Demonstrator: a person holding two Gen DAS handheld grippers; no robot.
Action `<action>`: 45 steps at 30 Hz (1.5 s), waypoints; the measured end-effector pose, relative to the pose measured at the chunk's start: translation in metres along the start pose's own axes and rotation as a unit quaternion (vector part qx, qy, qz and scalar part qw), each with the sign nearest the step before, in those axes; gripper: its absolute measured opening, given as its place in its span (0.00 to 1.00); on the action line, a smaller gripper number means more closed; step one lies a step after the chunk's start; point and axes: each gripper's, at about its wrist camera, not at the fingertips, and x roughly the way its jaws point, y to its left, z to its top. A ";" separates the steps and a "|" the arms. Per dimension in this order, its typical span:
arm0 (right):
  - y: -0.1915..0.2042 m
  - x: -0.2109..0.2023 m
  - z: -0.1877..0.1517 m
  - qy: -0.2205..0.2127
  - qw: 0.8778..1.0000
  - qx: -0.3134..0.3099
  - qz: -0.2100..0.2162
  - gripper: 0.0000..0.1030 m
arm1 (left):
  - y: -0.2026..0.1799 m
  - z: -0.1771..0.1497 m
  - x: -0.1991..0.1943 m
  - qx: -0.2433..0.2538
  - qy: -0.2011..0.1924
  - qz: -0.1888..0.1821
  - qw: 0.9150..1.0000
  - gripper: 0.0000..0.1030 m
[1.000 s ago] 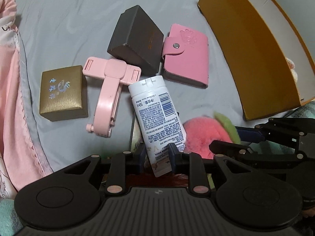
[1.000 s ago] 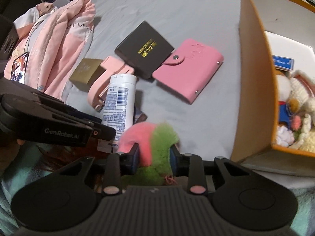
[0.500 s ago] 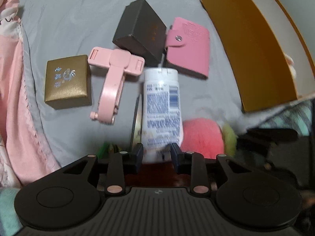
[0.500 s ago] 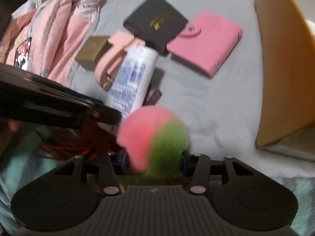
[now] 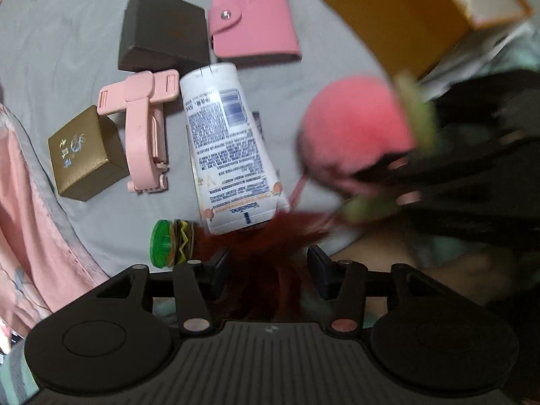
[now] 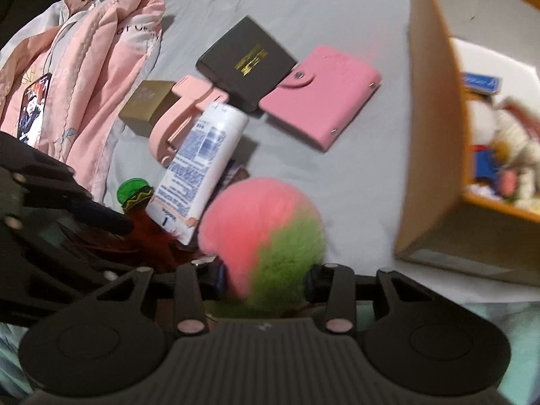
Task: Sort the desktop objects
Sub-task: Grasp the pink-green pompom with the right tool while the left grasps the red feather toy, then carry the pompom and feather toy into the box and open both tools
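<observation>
The white lotion tube (image 5: 229,148) lies flat on the grey sheet, free of my left gripper (image 5: 268,263). That gripper's jaws are opening, with only a tuft of dark red feathers (image 5: 263,246) under the gap and no pad pressing on it. My right gripper (image 6: 265,276) has a fluffy pink and green pom-pom (image 6: 263,233) filling the space between its fingers, and its jaws are closing on it. In the left wrist view the pom-pom (image 5: 354,128) hangs blurred to the right of the tube. The orange box (image 6: 432,135) stands at the right.
Beyond the tube lie a pink wallet (image 5: 253,20), a dark box (image 5: 165,30), a pink phone holder (image 5: 145,128) and a gold box (image 5: 81,152). A green burger-shaped toy (image 5: 168,243) sits by the feathers. Pink clothing (image 6: 84,67) lies left. Soft toys fill the orange box.
My left gripper has let go of the lotion tube, spread its jaws and drawn back over the red feathers. The pom-pom in the right gripper has puffed out wider.
</observation>
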 end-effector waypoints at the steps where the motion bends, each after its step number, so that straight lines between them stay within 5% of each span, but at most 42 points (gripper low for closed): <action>1: -0.002 -0.003 -0.001 -0.003 1.000 0.002 0.001 0.41 | -0.003 0.002 0.004 0.002 0.007 0.009 1.000 0.56; 4: -0.007 -0.014 -0.004 -0.011 1.000 0.003 0.002 0.41 | -0.008 0.009 0.012 0.005 0.022 0.028 0.999 0.55; 8: -0.009 -0.024 -0.007 -0.019 1.000 0.002 0.007 0.41 | -0.007 0.016 0.024 -0.002 0.038 0.061 0.997 0.24; 11: -0.010 -0.030 -0.008 -0.029 1.000 0.001 0.009 0.39 | 0.001 0.015 0.020 -0.024 0.027 0.042 0.998 0.06; 14: -0.012 -0.039 -0.011 -0.039 0.999 0.004 0.015 0.23 | 0.008 0.008 0.009 -0.044 0.002 0.028 0.999 0.01; 20: -0.016 -0.051 -0.017 -0.055 0.998 0.002 0.013 0.19 | 0.029 -0.014 -0.028 -0.110 -0.070 0.005 0.991 0.00; 28: -0.021 -0.079 -0.020 -0.090 0.995 0.020 0.038 0.16 | 0.061 -0.047 -0.095 -0.200 -0.181 -0.068 0.961 0.00; 38: -0.027 -0.144 -0.016 -0.151 0.987 0.024 0.053 0.14 | 0.039 -0.027 -0.155 -0.207 -0.297 -0.160 0.919 0.00; 45: -0.050 -0.200 -0.005 -0.205 0.978 0.029 0.014 0.14 | 0.022 0.006 -0.177 -0.191 -0.349 -0.216 0.892 0.00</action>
